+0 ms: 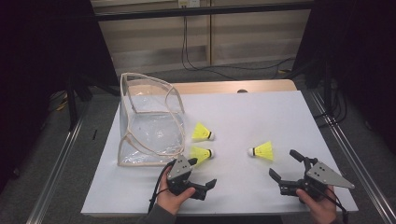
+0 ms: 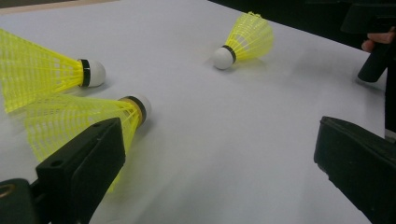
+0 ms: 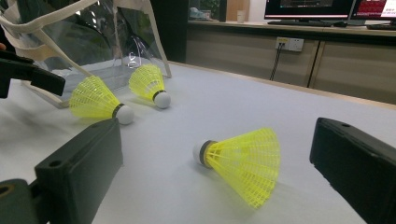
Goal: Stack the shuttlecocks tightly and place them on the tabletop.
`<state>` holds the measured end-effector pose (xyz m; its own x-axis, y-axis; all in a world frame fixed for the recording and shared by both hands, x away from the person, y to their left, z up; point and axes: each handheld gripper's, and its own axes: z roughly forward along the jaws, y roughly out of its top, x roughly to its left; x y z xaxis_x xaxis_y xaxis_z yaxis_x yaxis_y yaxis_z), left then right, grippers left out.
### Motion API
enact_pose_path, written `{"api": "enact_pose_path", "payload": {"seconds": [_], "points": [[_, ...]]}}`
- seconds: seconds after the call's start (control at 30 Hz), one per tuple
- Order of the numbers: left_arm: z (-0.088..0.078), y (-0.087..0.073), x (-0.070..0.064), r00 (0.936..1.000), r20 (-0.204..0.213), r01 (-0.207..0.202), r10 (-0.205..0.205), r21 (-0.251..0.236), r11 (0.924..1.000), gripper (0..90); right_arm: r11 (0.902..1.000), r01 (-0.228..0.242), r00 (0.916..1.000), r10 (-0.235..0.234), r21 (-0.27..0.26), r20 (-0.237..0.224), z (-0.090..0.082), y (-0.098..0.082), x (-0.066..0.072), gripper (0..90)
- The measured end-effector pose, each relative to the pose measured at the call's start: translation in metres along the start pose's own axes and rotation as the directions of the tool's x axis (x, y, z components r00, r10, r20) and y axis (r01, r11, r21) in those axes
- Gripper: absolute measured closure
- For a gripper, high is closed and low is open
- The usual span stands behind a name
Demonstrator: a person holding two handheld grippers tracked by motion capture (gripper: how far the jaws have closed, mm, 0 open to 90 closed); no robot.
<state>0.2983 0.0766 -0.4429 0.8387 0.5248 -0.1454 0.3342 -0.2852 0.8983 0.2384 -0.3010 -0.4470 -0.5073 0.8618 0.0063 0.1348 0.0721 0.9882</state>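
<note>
Your left hand-held gripper (image 1: 205, 186) sits low at about 7 o'clock on the white worktop (image 1: 243, 116), jaws spread wide and holding nothing. In the left gripper view, the near shuttlecock (image 2: 88, 119) lies just past its left jaw, with the cork end pointing away from the clear bag.

Your right hand-held gripper (image 1: 286, 169) is down at 5 o'clock, also wide open and empty. The lone shuttlecock (image 1: 262, 151) lies on its side just ahead of it, between the jaws in the right gripper view, not touching either one.

The third shuttlecock (image 1: 203, 133) rests a bit farther back, right beside the clear plastic bag (image 1: 147, 121) with pale trim, which stands at 10 o'clock with its mouth facing the shuttlecocks.
</note>
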Motion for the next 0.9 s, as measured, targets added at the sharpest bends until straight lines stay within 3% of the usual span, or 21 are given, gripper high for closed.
{"api": "enact_pose_path", "payload": {"seconds": [0.17, 0.47, 0.9], "points": [[0.005, 0.002, -0.001, 0.9999, -0.012, -0.005, 0.006, 0.019, 0.9998, 2.1, 1.0000, 0.001, 1.0000, -0.001, -0.001, -0.003, 0.000, 0.000, 0.000, 2.1], [0.011, 0.004, 0.000, 0.9975, -0.069, 0.017, -0.015, 0.026, 0.9995, 2.6, 1.0000, 0.001, 1.0000, -0.001, -0.003, -0.006, 0.000, 0.000, 0.000, 2.1], [0.007, 0.004, -0.003, 0.9955, -0.091, 0.028, -0.027, 0.015, 0.9995, 4.1, 1.0000, 0.005, 1.0000, -0.005, -0.002, -0.006, -0.001, 0.001, 0.000, 2.3]]}}
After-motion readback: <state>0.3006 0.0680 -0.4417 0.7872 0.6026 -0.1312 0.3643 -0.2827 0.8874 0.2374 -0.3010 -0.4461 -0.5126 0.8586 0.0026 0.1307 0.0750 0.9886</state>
